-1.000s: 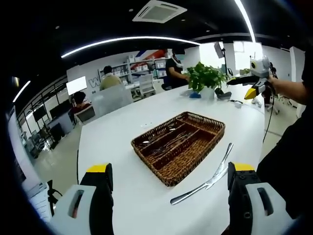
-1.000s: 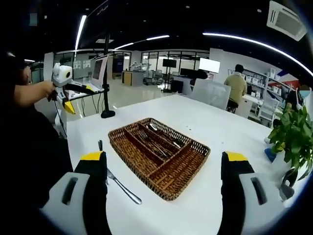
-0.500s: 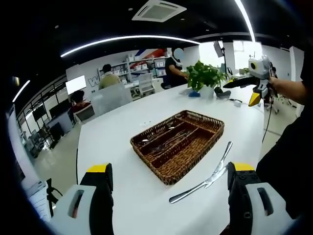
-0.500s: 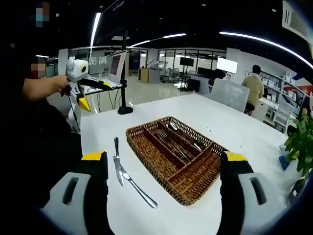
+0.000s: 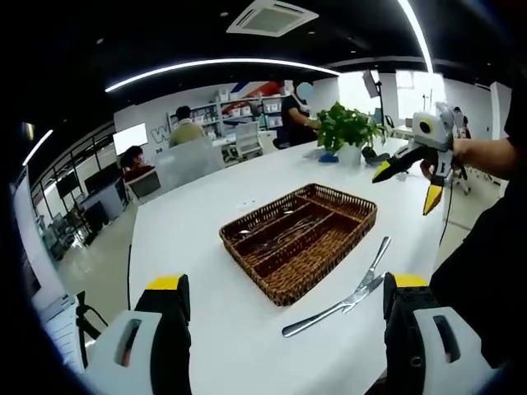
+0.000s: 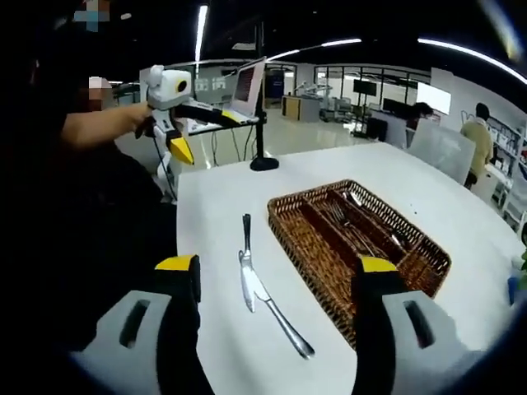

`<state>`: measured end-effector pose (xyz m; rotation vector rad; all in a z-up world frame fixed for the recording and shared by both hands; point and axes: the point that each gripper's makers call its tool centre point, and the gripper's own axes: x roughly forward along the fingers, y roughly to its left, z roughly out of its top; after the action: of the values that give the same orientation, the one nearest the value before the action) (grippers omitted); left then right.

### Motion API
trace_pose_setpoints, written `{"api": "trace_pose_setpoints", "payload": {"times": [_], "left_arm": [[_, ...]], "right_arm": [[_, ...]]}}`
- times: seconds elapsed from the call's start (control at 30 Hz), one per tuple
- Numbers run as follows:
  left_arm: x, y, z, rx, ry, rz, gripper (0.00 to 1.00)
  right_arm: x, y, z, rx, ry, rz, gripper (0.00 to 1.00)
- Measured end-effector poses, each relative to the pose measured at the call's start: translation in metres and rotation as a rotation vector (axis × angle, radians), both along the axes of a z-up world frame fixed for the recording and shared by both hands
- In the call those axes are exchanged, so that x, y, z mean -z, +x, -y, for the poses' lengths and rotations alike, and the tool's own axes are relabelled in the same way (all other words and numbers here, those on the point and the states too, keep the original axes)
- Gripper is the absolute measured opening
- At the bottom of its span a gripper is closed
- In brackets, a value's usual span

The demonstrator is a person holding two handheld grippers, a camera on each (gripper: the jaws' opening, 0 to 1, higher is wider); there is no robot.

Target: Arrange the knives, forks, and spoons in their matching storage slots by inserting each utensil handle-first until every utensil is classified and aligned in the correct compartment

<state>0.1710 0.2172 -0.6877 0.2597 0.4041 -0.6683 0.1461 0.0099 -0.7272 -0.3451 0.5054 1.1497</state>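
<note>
A brown wicker cutlery basket (image 5: pixel 298 240) (image 6: pixel 360 236) with long compartments sits mid-table, and several silver utensils lie in its middle and far slots. Two silver utensils (image 5: pixel 346 296) (image 6: pixel 262 290), which look like knives, lie crossed on the white table beside the basket. My left gripper (image 5: pixel 286 285) hovers open and empty over the table's near edge, and it appears as the left gripper (image 6: pixel 204 134), open, in the air at the upper left of the right gripper view. My right gripper (image 6: pixel 277 265) is open above the two knives, and it appears as the right gripper (image 5: pixel 406 186), raised beyond the basket.
The white table (image 5: pixel 189 247) curves away to a potted plant (image 5: pixel 346 130) at its far end. A black stand (image 6: pixel 263 163) rests on the table's far corner. People sit at desks (image 5: pixel 185 132) behind. The holder's dark sleeve (image 6: pixel 99 214) borders the table.
The right gripper has come down and closer to the table, and its view has turned until the two knives lie between its jaws. The basket and utensils have stayed put.
</note>
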Motion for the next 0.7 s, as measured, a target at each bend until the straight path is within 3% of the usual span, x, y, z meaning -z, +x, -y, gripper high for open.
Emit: {"api": "trace_pose_setpoints", "payload": {"times": [0.4,0.57,0.7], "left_arm": [[0.000,-0.004,-0.004,-0.007,0.003,-0.003,0.99],[0.000,-0.006,-0.007,-0.009,0.009,-0.005,0.99],[0.002,-0.006,-0.006,-0.006,0.019,-0.008,0.99]], "right_arm": [[0.039,-0.007,-0.016,-0.057,-0.056,-0.053,0.67],[0.055,-0.014,-0.028,-0.100,-0.092,-0.081,0.54],[0.074,-0.021,-0.035,-0.137,-0.114,-0.141,0.43]]}}
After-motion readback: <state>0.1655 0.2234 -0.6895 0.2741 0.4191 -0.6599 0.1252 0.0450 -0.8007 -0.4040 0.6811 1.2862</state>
